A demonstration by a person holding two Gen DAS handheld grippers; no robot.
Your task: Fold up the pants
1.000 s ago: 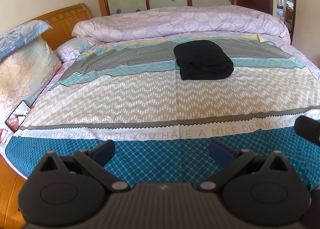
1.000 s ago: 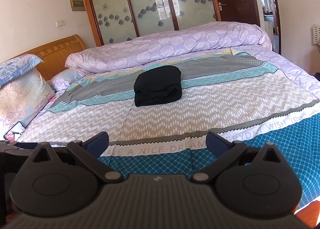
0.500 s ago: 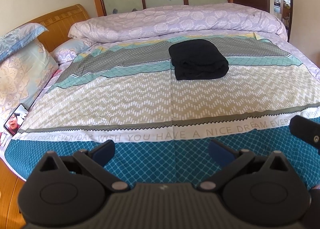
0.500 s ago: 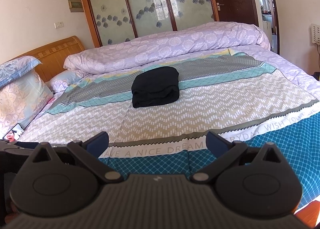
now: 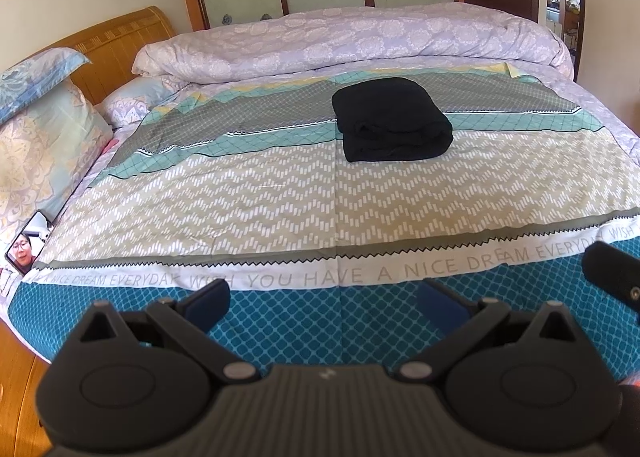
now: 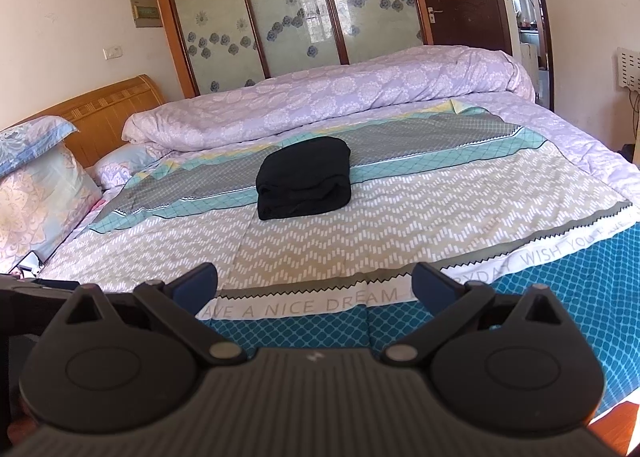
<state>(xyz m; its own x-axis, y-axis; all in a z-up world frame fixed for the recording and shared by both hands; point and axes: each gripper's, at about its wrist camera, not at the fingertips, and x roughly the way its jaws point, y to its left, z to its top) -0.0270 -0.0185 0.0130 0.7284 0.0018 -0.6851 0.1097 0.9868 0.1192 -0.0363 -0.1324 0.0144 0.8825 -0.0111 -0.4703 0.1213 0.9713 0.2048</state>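
Black pants (image 5: 390,119) sit as a compact folded bundle on the bed (image 5: 260,197), well apart from both tools, straight ahead toward the rolled duvet (image 5: 360,41). The bundle's long axis runs roughly across the bed. The left hand-held gripper (image 5: 324,297) and right hand-held gripper (image 6: 314,281) both hang released, jaws spread, grasping nothing, over the near edge. Neither looks clearly nearer; the folding appears finished.

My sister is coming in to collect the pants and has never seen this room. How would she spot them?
Start at the big bed with the patterned teal, beige and grey bedspread. Near its middle, in front of the rolled lilac floral duvet, lies a folded bundle of black fabric pants. It is the only plain black, unpatterned thing on the bed.
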